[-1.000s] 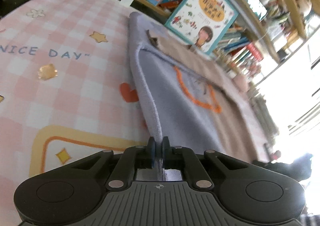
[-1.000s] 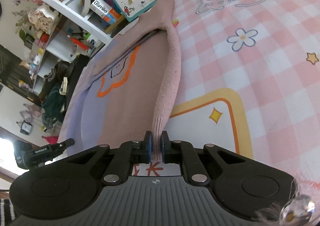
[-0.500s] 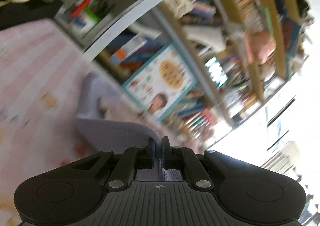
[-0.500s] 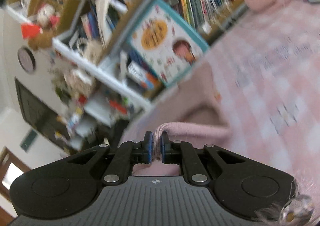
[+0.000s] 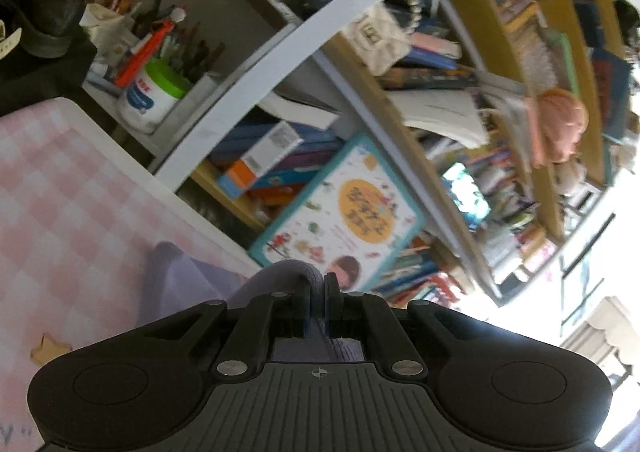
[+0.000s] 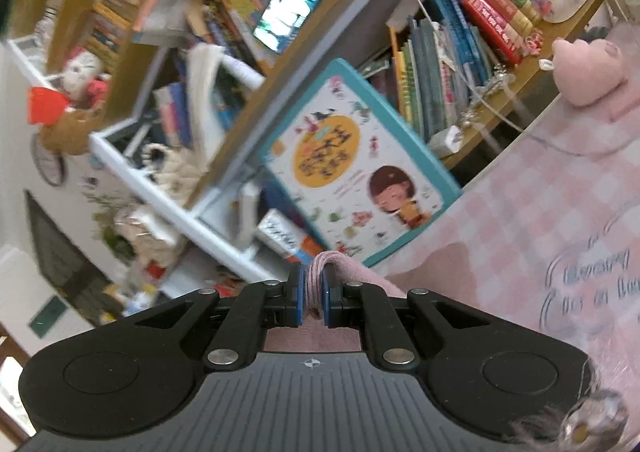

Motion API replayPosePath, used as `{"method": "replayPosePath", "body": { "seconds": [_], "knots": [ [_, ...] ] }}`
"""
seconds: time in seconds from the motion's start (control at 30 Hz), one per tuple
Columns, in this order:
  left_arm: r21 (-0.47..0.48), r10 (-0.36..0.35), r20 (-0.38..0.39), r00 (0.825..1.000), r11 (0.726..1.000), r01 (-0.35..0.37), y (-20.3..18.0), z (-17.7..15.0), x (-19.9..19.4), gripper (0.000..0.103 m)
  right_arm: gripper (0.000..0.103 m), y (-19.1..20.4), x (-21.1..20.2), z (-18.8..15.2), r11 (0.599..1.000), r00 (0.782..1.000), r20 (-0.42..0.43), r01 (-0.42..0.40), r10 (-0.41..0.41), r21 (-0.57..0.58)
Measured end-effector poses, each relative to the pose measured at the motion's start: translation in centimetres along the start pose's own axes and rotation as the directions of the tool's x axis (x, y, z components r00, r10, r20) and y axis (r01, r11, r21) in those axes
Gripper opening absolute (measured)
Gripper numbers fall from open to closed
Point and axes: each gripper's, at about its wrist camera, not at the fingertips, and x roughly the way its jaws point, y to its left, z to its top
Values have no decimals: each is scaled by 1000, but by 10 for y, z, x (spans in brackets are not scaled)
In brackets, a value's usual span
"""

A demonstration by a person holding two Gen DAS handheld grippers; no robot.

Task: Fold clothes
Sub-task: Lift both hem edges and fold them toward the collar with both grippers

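Knit sweater [image 5: 188,272], lilac side and pink side [image 6: 352,272], lifted off pink checked cloth [image 5: 60,212]; far end draped on cloth. Left gripper [image 5: 319,294] clamped on lilac edge. Right gripper [image 6: 313,298] clamped on pink edge. Picture book [image 6: 356,172] leaning against bookshelf [image 5: 400,132] behind.

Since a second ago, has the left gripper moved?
Yes. The left gripper, shut on the sweater hem, has lifted and tilted up: the picture book sat near the top of its view, now it is at centre.
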Motion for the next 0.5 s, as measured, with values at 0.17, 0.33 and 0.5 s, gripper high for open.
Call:
{"method": "replayPosePath", "body": {
  "seconds": [0.17, 0.33, 0.5],
  "knots": [
    [15, 74, 0, 997, 997, -74, 12, 8, 33, 5, 8, -14, 40, 12, 999, 998, -18, 54, -54, -8],
    [39, 154, -27, 988, 987, -153, 22, 6, 54, 5, 8, -43, 81, 12, 991, 992, -58, 117, -114, 62],
    [34, 210, -60, 976, 978, -208, 35, 2, 66, 5, 8, -70, 112, 2, 977, 981, -106, 177, -165, 118]
  ]
}}
